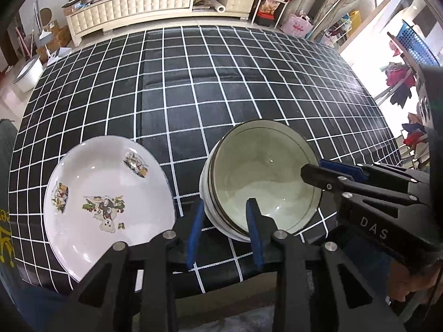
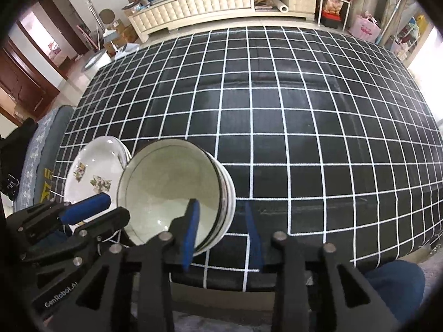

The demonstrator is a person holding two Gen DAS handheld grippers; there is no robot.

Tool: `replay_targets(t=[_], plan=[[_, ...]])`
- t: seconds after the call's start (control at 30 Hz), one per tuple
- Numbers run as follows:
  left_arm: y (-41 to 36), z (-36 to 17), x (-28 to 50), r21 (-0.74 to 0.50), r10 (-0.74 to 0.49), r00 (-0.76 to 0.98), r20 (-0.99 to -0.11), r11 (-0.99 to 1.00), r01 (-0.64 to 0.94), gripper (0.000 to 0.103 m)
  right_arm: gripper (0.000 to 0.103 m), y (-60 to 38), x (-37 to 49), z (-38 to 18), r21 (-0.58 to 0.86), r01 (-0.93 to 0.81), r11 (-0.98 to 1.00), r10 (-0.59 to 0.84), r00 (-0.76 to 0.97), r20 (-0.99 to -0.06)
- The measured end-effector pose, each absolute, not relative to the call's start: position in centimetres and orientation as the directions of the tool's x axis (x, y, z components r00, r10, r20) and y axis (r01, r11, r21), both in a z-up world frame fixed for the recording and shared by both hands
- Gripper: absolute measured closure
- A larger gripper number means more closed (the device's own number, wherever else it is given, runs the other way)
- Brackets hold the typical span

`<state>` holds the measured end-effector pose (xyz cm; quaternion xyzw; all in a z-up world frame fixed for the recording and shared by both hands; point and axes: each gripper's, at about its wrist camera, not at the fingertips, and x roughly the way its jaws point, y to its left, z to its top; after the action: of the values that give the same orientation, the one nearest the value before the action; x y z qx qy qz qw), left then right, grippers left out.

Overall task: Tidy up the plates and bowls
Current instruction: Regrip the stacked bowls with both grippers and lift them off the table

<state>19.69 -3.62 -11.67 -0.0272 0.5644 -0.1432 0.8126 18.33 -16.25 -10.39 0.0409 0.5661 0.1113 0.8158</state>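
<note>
A stack of pale green bowls with dark rims stands near the table's front edge; it also shows in the right wrist view. A white plate with cartoon prints lies to its left, on other plates. My left gripper is open, its jaws straddling the stack's left wall, one pad inside and one outside. My right gripper is open and straddles the stack's right wall; it shows from the side in the left wrist view.
The table has a black cloth with a white grid. A cream cabinet stands beyond the far edge. Shelves and bags are at the back right. A dark chair or sofa is left of the table.
</note>
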Motion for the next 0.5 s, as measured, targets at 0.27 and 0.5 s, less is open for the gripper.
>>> replay_targets(t=[0.27,0.5], plan=[[-3.2,-10.3,18.9,-0.214,-0.278,0.344,-0.897,0.954,0.212,0.065,0.053,-16.5,17.1,-9.1,0.222,-0.130,0.966,0.255,0.363,-0.896],[-2.5,-10.3,18.1,-0.244,-0.307,0.338,-0.890,0.945,0.217,0.065,0.039,-16.7,16.6,-9.0,0.252,-0.115,0.961,0.277,0.377,-0.884]])
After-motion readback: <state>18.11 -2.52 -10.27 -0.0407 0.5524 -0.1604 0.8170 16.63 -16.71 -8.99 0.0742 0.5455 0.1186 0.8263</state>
